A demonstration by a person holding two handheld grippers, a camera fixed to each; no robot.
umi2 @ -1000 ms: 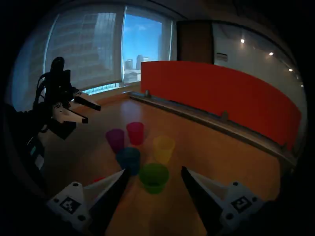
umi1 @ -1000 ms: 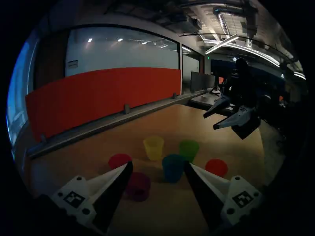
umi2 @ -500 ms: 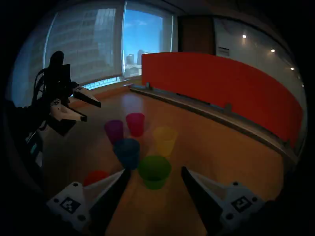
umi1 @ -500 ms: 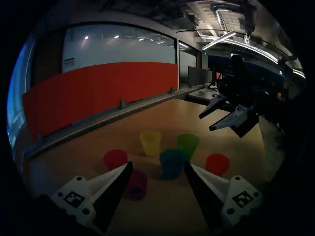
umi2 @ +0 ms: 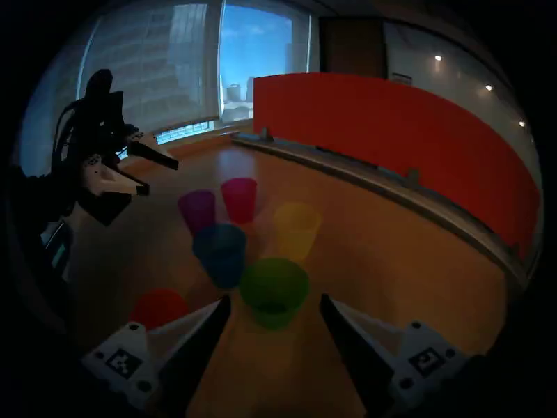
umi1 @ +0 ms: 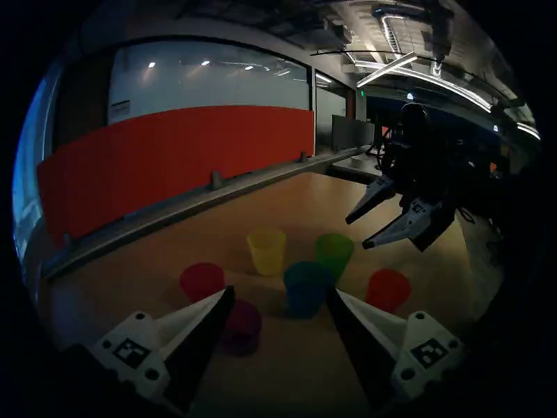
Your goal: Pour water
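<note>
Both sets of jaws are apart and empty. My right hand-held gripper (umi2: 273,299) sits just short of the green cup (umi2: 275,279), my left hand-held gripper (umi1: 278,291) near the blue cup (umi1: 305,282). The cups look like thin plastic: light, squashy, tippy. I'd grip mid-wall, gently. Smooth wooden worktop (umi2: 390,279); red partition (umi2: 418,132) and window (umi2: 257,63) beyond.

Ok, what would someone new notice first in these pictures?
Six brightly coloured cups clustered on the wooden table catch the eye first, the green cup nearest, just ahead of the open right gripper. A long red partition runs behind them, and the left gripper hovers open to their left in the right gripper view.
</note>
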